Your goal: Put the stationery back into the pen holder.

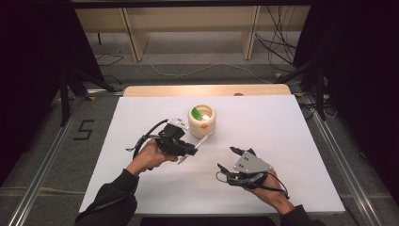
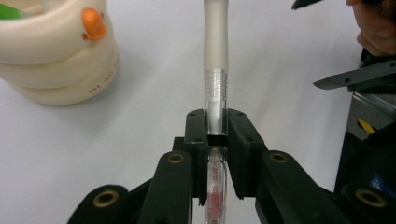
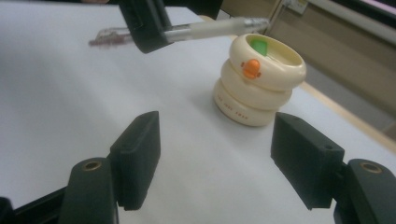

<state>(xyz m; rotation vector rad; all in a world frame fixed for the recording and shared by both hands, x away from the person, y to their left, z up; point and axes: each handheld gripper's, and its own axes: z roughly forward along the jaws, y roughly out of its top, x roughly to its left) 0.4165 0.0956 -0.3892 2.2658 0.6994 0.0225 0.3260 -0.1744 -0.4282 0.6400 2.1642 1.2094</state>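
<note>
A clear pen (image 1: 200, 142) with red ink and a frosted white grip is clamped across the jaws of my left gripper (image 1: 188, 150). In the left gripper view the pads press on the pen's barrel (image 2: 216, 70), whose tip end points away toward the cream holder (image 2: 60, 60). That holder (image 1: 202, 121) looks like stacked rings with an orange beak and something green inside. It stands just beyond the pen. My right gripper (image 1: 227, 158) hovers open and empty to the right. In the right gripper view (image 3: 217, 144) it faces the holder (image 3: 257, 88) and the held pen (image 3: 205, 30).
The white tabletop (image 1: 282, 141) has a wooden strip (image 1: 207, 90) along its far edge. Beyond the table are a pale wooden shelf frame (image 1: 188, 28) and cables on the floor. Metal rails run down both sides of the table.
</note>
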